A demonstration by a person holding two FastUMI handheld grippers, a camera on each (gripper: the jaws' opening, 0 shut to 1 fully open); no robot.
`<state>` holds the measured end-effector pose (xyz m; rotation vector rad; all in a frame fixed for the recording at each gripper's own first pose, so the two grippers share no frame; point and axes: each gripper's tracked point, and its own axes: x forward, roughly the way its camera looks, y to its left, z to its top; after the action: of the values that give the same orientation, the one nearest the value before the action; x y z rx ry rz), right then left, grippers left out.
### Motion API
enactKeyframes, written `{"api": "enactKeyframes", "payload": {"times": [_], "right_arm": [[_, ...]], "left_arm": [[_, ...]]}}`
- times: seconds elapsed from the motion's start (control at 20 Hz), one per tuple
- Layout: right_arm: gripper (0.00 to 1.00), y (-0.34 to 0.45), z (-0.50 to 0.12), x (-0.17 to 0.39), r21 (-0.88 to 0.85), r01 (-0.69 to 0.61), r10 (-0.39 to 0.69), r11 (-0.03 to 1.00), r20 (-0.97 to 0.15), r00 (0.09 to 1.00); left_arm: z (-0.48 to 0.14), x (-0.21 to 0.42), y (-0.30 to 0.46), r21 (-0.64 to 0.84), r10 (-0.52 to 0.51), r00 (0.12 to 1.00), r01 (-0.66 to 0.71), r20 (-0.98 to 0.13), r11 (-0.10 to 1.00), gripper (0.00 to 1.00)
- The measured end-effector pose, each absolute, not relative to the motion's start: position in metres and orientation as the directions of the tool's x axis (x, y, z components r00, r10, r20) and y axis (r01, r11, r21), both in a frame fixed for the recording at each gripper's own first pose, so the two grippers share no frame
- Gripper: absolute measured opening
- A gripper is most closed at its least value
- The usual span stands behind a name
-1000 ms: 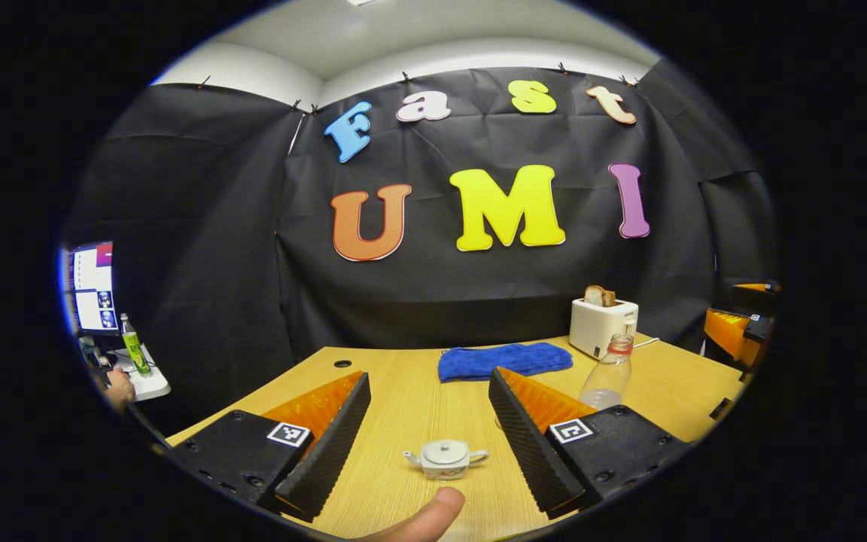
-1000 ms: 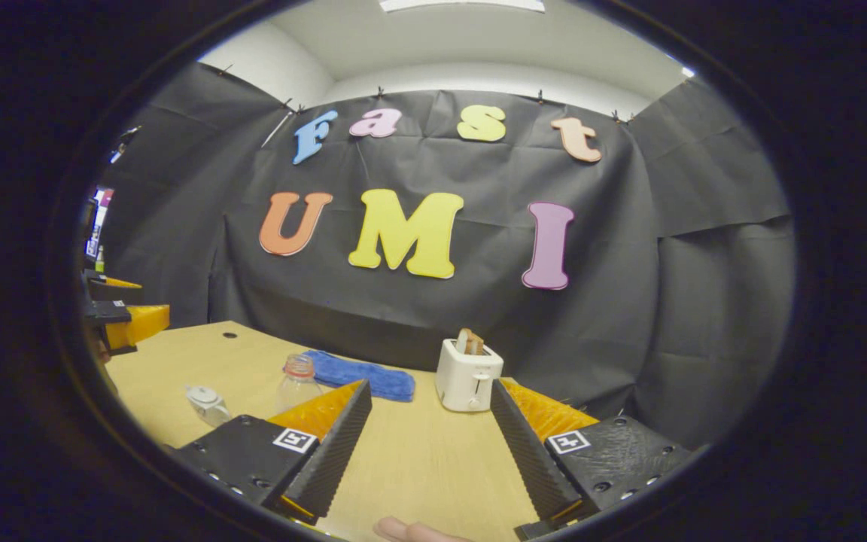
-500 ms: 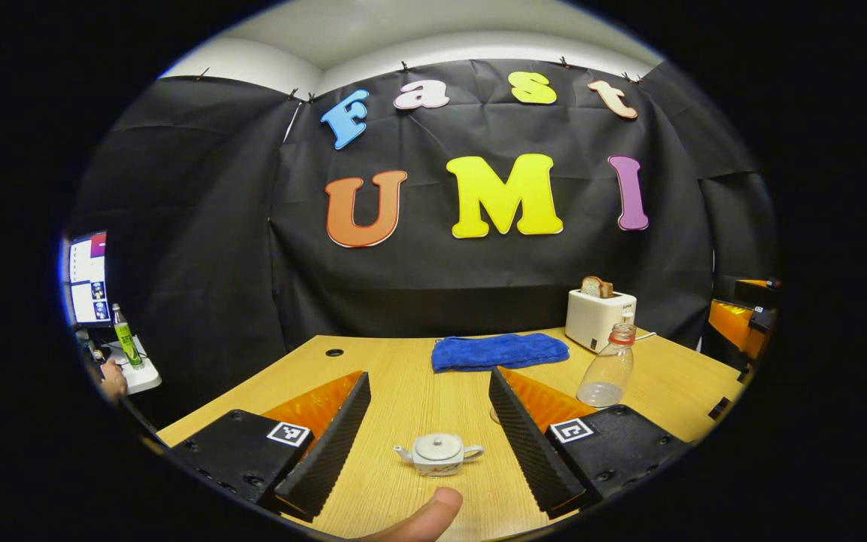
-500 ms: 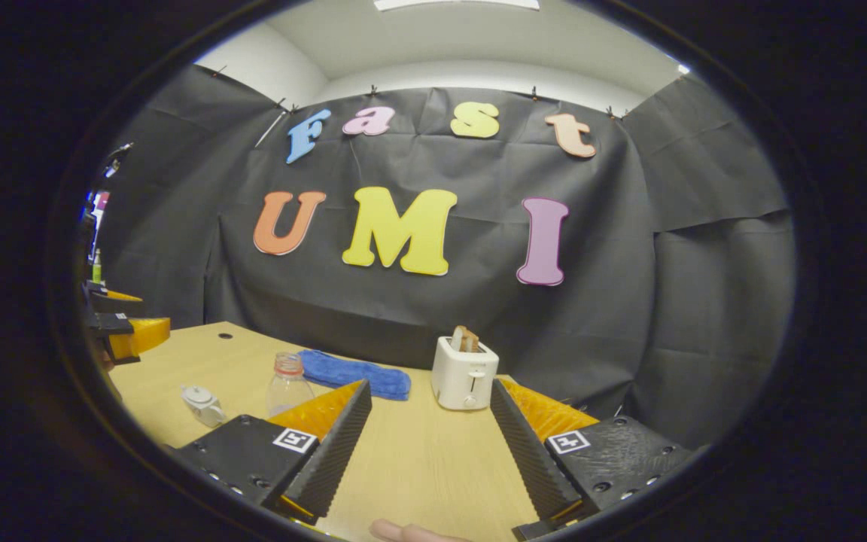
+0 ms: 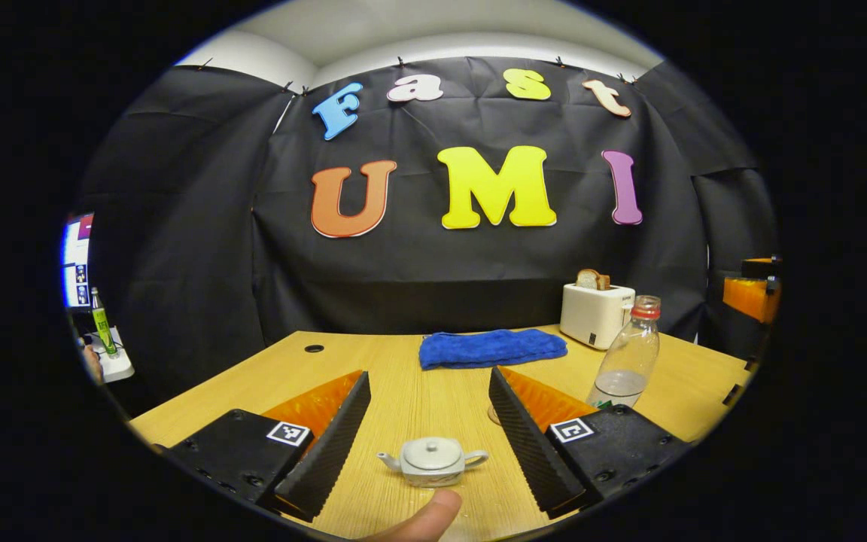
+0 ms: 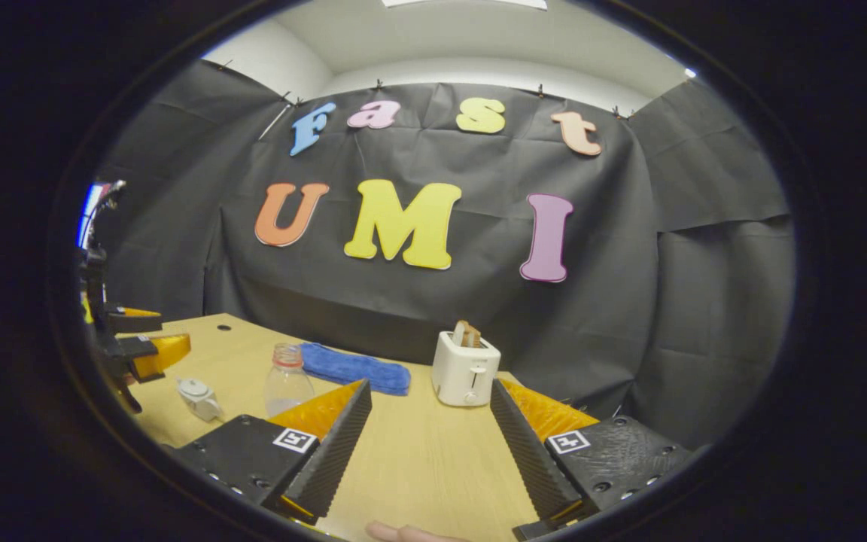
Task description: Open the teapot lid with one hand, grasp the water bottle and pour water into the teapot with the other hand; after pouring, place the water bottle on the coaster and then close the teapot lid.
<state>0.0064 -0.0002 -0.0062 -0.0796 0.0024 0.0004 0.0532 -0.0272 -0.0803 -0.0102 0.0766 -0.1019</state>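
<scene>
Teapot (image 5: 433, 460) looks ceramic, fragile; its lid (image 5: 432, 453) wants a knob pinch from left gripper (image 5: 429, 436), whose fingers stand open.

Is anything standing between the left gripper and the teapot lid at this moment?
Nothing visible does. In the left gripper view the left gripper is open, and the teapot sits on bare table between its fingers, lid on. The water bottle stands off to the side.

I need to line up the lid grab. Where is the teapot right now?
In the left gripper view the teapot sits on the table, lid on, between the open left gripper fingers, with the water bottle farther right.
</scene>
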Motion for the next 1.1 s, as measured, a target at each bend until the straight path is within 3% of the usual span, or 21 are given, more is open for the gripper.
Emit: {"api": "enactKeyframes", "payload": {"times": [0.35,0.5,0.75,1.1], "right_arm": [[0.98,-0.003,-0.011,0.01,-0.074,0.008,-0.009,0.997,-0.017,1.0],[0.95,-0.002,-0.012,0.012,-0.075,0.009,-0.011,0.997,-0.022,1.0],[0.95,0.001,-0.016,0.013,-0.076,0.0,-0.002,0.997,-0.032,0.999],[0.97,0.009,-0.016,0.013,-0.08,-0.018,0.016,0.997,-0.034,0.999]], "left_arm": [[-0.13,0.065,-0.029,-0.044,-0.081,0.982,0.075,-0.17,0.996,0.99],[-0.135,0.07,-0.027,-0.054,-0.078,0.982,0.069,-0.17,0.996,0.94],[-0.147,0.076,-0.033,-0.062,-0.111,0.973,0.1,-0.202,0.993,0.61],[-0.155,0.08,-0.027,-0.006,-0.086,0.972,0.087,-0.218,0.996,0.37]]}}
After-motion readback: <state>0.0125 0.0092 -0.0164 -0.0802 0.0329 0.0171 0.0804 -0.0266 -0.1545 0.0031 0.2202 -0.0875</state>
